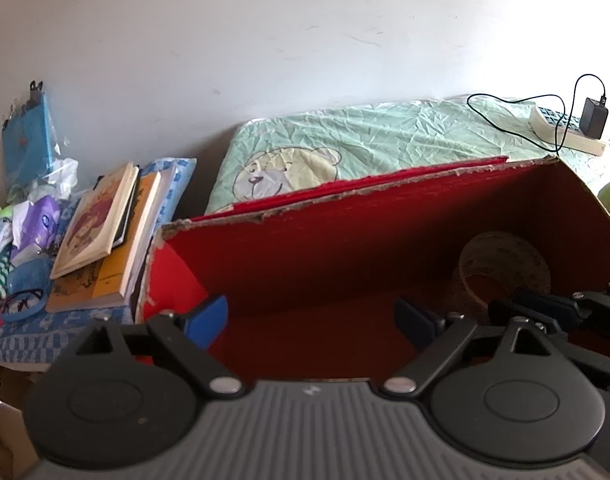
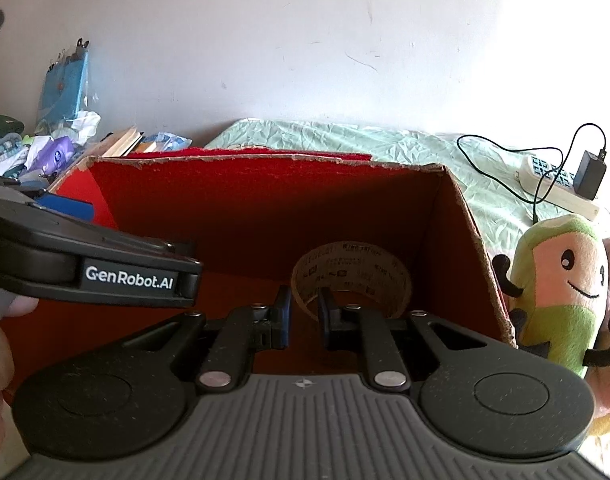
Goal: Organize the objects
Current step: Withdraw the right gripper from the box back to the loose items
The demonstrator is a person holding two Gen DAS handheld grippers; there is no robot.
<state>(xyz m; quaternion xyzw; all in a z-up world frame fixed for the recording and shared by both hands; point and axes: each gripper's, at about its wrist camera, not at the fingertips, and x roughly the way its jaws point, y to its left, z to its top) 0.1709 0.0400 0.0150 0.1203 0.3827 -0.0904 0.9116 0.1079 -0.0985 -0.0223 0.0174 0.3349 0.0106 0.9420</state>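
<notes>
The right gripper [image 2: 305, 312] reaches into the open red cardboard box [image 2: 471, 224], its blue-padded fingers closed to a narrow gap that pinches the near wall of one roll of tan printed packing tape [image 2: 355, 276]. That roll stands on edge on the box floor, toward the right wall, and is the only thing seen inside the box. To the left, the left gripper [image 1: 311, 318] hangs over the box's near-left part with its fingers spread wide and nothing between them; the red floor under it is bare, leaving free room out to the torn far rim and the left wall. Just outside the right wall, touching it, sits one green and pink plush toy with a smiling face [image 2: 561, 292]. Beyond the far rim lies a pale green bear-print sheet [image 1: 345, 140], bearing one cream power strip [image 1: 565, 132] with one black adapter [image 1: 593, 118] plugged in. Well off to the left, a stack of at least three books [image 1: 105, 236] lies beside loose clutter
</notes>
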